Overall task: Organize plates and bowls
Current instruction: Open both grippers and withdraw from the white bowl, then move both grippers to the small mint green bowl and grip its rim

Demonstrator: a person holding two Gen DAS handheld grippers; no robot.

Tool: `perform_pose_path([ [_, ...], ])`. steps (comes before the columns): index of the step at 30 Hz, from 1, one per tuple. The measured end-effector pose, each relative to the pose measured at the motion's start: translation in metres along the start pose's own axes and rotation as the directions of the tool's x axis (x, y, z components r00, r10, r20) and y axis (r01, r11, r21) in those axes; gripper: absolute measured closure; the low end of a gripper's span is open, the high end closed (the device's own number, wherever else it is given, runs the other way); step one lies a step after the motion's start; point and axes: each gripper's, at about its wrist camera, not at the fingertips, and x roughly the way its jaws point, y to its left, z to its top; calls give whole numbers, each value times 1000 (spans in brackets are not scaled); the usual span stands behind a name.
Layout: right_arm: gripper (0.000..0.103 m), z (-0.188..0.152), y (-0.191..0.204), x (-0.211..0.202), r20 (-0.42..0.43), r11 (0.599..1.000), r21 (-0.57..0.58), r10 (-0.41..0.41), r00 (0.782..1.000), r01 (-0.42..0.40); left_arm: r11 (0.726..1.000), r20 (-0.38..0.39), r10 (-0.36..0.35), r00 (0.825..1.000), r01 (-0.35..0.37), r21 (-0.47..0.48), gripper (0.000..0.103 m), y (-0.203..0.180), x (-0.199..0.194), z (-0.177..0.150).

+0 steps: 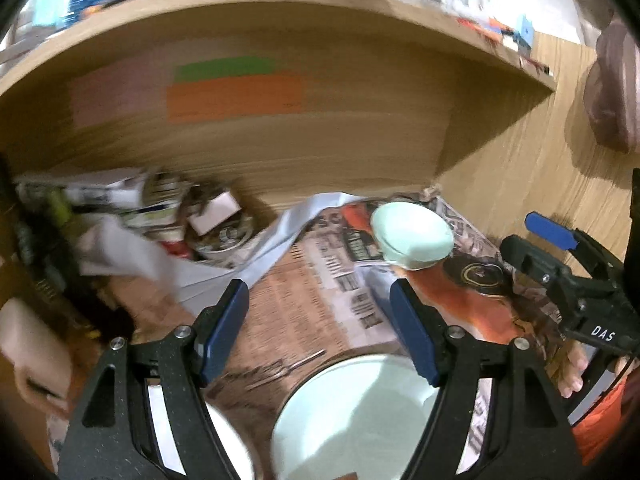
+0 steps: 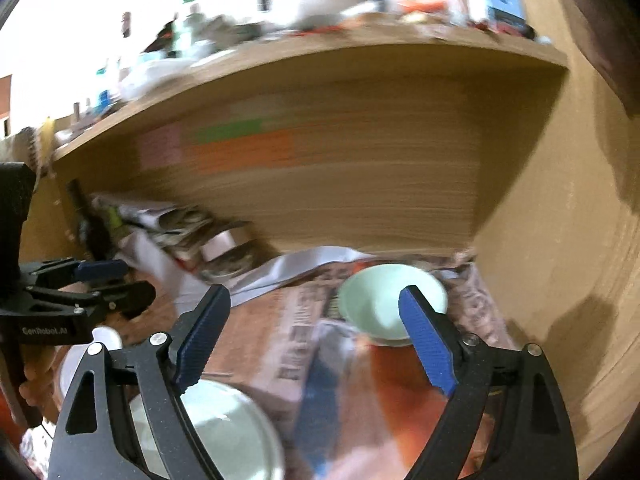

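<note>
Two tools in view, both with black frames and blue finger pads, both spread wide with nothing between the pads. Left tool [image 1: 320, 328] hovering over a newspaper-covered surface [image 1: 316, 292] inside a wooden shelf recess; right tool [image 2: 316, 340] over the same spread of newspaper sheets [image 2: 292, 332], slightly to the side. Each tool also visible in the other's camera: right one at the far right edge of the left view [image 1: 560, 256], left one at the far left edge of the right view [image 2: 88, 284]. Two pale mint-green ceramic bowls counted with certainty. Smaller mint bowl [image 1: 412, 240] resting tilted on the newspaper near the back right corner of the recess, rim turned toward the right camera [image 2: 384, 304], just beyond the right tool's right pad. Larger mint bowl [image 1: 352, 416] lying close beneath the left tool, partly behind its right finger; same bowl low at the left of the right view [image 2: 224, 436], under the right tool's left finger. One white rounded dish edge [image 1: 228, 440] at the bottom left of the left view, kind of dish unclear through blur. One orange, one green and one pinkish paper patch [image 1: 236, 98] stuck on the wooden back panel [image 1: 360, 120]. Heap of crumpled papers and small boxes [image 1: 180, 216] piled at the back left of the recess. Bottles and clutter atop the shelf, too blurred for counting.
</note>
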Motion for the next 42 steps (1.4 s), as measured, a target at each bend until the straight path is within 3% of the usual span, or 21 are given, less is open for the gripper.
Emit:
perform_pose_path([
  [14,18,-4,-65,53,-95,990,65,-116,989,122,999,-180,-15,984,22,36,30,-45,126,49],
  [24,18,-12,-95,66,-140,982,135,-113,984,132,998,-365,-18,931,40,53,30,-68,221,50],
  [30,18,-14,-102,69,-151,981,143,-108,983,130,998,-422,-27,906,46,35,31,-72,255,46],
  [38,18,-15,-103,83,-173,981,142,-107,979,132,997,-485,-54,873,78,28,60,-74,276,41],
  [42,18,-16,-103,89,-189,981,141,-105,976,133,993,-482,-83,872,114,35,79,-75,274,43],
])
